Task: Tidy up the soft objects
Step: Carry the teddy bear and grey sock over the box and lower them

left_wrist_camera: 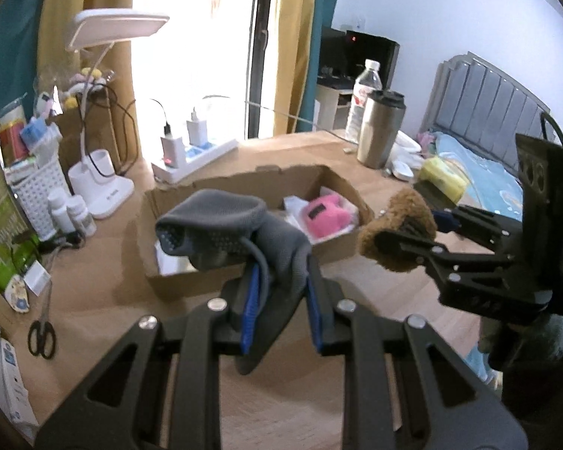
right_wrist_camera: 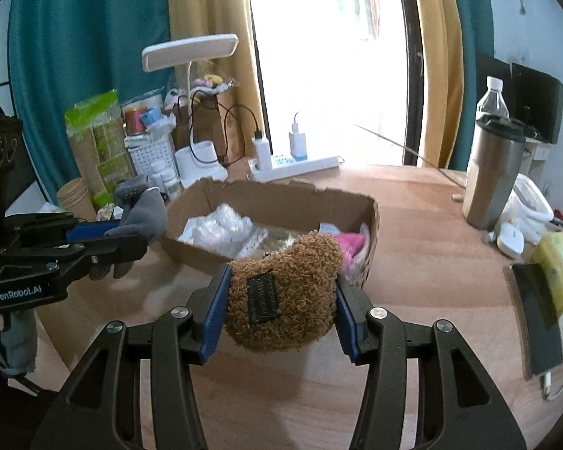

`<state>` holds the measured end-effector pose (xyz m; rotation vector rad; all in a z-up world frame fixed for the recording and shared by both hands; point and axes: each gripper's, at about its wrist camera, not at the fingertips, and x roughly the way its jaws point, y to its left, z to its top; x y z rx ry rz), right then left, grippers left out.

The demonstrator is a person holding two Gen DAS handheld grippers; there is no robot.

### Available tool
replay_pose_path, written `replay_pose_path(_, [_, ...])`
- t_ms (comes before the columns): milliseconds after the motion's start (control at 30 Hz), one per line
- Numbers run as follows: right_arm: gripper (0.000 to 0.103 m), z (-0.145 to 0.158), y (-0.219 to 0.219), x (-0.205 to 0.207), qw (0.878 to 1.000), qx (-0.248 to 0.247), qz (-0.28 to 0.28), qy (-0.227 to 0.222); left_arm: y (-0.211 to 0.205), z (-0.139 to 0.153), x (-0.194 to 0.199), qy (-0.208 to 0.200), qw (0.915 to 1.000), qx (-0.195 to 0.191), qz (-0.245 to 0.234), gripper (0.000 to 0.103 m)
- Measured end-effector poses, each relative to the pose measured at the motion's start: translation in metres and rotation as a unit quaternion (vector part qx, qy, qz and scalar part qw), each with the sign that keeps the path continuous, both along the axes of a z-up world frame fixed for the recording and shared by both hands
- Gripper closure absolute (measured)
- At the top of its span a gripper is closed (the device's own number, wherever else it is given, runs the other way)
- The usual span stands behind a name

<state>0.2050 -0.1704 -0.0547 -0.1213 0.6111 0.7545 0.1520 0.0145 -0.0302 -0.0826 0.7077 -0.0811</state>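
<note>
Now, grey sock [left_wrist_camera: 240,240]: pinched between the blue pads of the left gripper [left_wrist_camera: 281,311], held in the air above the desk [left_wrist_camera: 375,292]; its dotted sole end sticks forward toward the cardboard box [left_wrist_camera: 176,202], its other end droops below the jaws.
Brown plush pouch [right_wrist_camera: 281,292]: clamped between the blue pads of the right gripper [right_wrist_camera: 281,307], off the desk, its dark sewn label facing the camera; the fuzzy body bulges above and below the pads.
Left gripper: jaws drawn close, pressing the sock's thin cloth.
Right gripper: jaws about half spread, pressing the pouch from both sides.
Cardboard box: shallow, with torn upper edges, in the middle of the desk just beyond both grippers; a pink plush item [left_wrist_camera: 326,217] lies at its right end, clear plastic packets [right_wrist_camera: 221,228] at its left.
Desk's far edge: white power strip [right_wrist_camera: 300,165] with chargers plugged in, white desk lamp [left_wrist_camera: 105,142].
Desk's right edge: steel tumbler [right_wrist_camera: 491,176], water bottle [right_wrist_camera: 491,101], yellow sponge [right_wrist_camera: 559,270], a phone [right_wrist_camera: 540,318].
Desk's left edge: white basket [left_wrist_camera: 37,195], small bottles [left_wrist_camera: 71,213], scissors [left_wrist_camera: 41,333].
</note>
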Motion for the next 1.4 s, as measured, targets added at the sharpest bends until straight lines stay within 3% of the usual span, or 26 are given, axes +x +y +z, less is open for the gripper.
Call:
replay_pose_path(200, [0.050,0.010,0.001,0.007,1.000,0.010,-0.004,-0.010,0.014,0.008,0.010,-0.006,0.9999,0.006,0.009,0.079])
replay_pose_path(567, [0.050,0.017,0.012,0.025,1.000,0.003,-0.004,-0.018,0.034,-0.005,0.037,0.007,0.9997,-0.014,0.021,0.078])
replay_pose_path(1400, [0.050,-0.011,0.049,0.109,1.000,0.009,0.003,0.011,0.059,-0.061,0.113,0.068,0.9968,-0.032,0.026,0.078])
